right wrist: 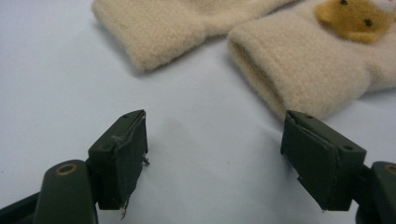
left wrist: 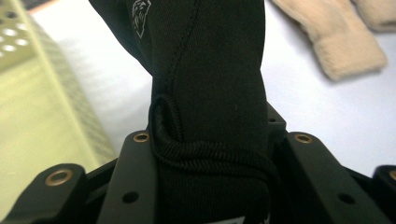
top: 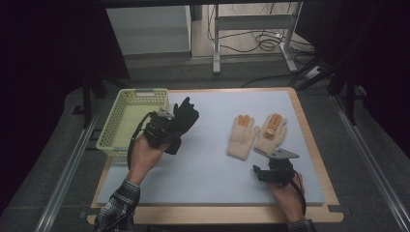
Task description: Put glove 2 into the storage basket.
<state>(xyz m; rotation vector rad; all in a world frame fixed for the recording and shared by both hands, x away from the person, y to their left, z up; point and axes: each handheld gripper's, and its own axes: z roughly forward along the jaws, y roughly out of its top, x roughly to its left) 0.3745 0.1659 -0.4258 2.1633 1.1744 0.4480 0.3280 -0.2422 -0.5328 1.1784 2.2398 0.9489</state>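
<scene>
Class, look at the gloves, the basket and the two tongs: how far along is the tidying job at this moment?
Done: nothing lies in the yellow basket as far as the high view shows. In hand: the left tongs are shut on a black glove, held beside the basket. Left: both cream gloves lie on the mat, and the right tongs stand open just short of their cuffs.

Overhead forward-down view of the mat (top: 208, 159); both gripper views close, sharing cream gloves (right wrist: 280, 60).
</scene>
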